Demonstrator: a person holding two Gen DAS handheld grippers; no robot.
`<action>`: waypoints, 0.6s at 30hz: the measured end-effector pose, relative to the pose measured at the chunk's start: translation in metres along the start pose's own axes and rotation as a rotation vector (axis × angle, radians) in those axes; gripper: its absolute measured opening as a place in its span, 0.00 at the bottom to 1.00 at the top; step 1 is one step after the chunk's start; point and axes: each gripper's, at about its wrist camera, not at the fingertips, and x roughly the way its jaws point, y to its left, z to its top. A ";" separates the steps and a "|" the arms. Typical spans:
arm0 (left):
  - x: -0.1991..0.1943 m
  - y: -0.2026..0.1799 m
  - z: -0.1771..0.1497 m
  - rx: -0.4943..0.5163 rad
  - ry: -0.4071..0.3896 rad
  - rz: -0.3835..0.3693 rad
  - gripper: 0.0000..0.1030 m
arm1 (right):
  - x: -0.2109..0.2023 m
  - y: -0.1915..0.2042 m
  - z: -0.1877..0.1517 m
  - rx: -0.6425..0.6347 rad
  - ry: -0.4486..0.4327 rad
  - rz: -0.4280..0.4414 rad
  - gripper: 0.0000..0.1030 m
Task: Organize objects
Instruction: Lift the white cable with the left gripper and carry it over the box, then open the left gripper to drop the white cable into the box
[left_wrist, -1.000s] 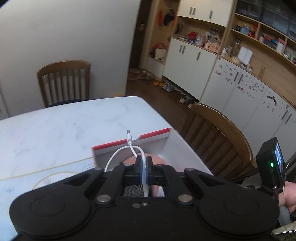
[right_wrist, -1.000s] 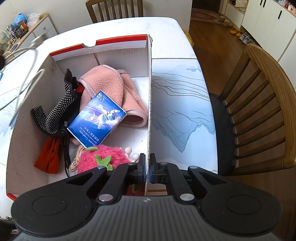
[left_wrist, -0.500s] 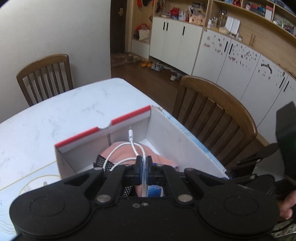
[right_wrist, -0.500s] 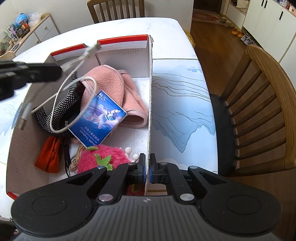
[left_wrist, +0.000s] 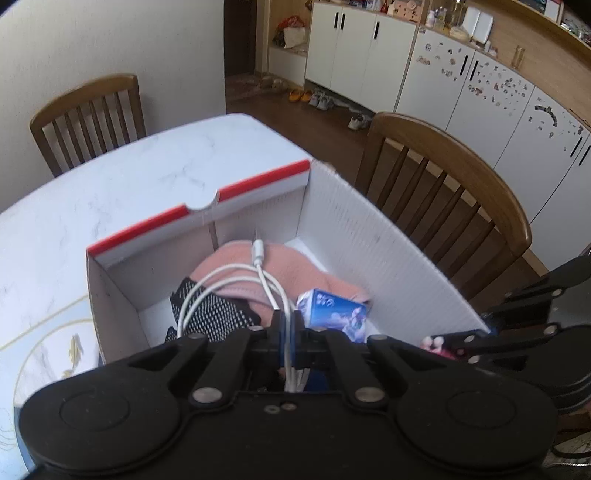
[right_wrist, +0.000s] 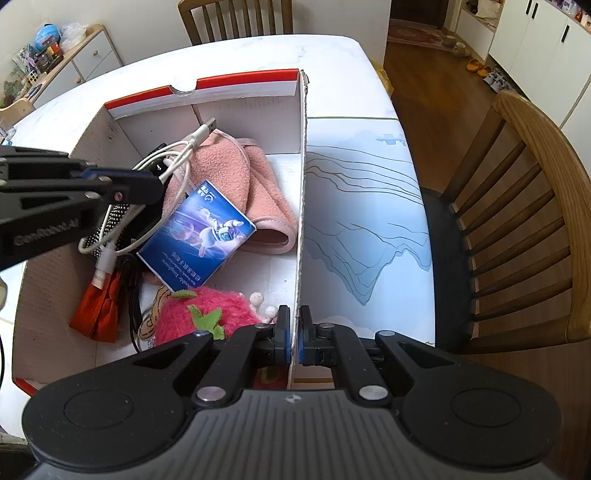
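A white cardboard box (right_wrist: 301, 192) with a red rim sits on the table; it also shows in the left wrist view (left_wrist: 369, 251). My left gripper (left_wrist: 287, 325) is shut on a coiled white USB cable (left_wrist: 236, 280) and holds it inside the box, above a pink fleece cloth (right_wrist: 236, 173) and a black dotted item (left_wrist: 214, 310). The cable (right_wrist: 177, 158) hangs from that gripper (right_wrist: 159, 181) in the right wrist view. My right gripper (right_wrist: 294, 332) is shut on the box's right wall near its front corner. A blue packet (right_wrist: 197, 240), a pink strawberry plush (right_wrist: 203, 317) and a red cloth (right_wrist: 98, 314) lie in the box.
The box stands on a white marble table (left_wrist: 129, 177) with a pale blue mat (right_wrist: 362, 221) to its right. Wooden chairs stand at the table's right side (right_wrist: 528, 229) and far end (left_wrist: 88, 114). White cabinets (left_wrist: 461, 81) line the far wall.
My left gripper has carried the white cable in over the box and down, so it now hangs low above the pink cloth. My right gripper has stayed clamped on the box wall.
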 end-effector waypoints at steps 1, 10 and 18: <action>0.002 0.002 -0.001 -0.007 0.007 0.002 0.00 | 0.000 0.000 0.000 -0.002 0.000 0.000 0.03; 0.011 0.011 -0.008 -0.061 0.043 -0.011 0.08 | 0.000 -0.001 0.000 -0.005 0.002 0.006 0.03; 0.008 0.015 -0.012 -0.079 0.043 -0.028 0.18 | 0.000 0.000 0.000 -0.010 0.004 0.006 0.03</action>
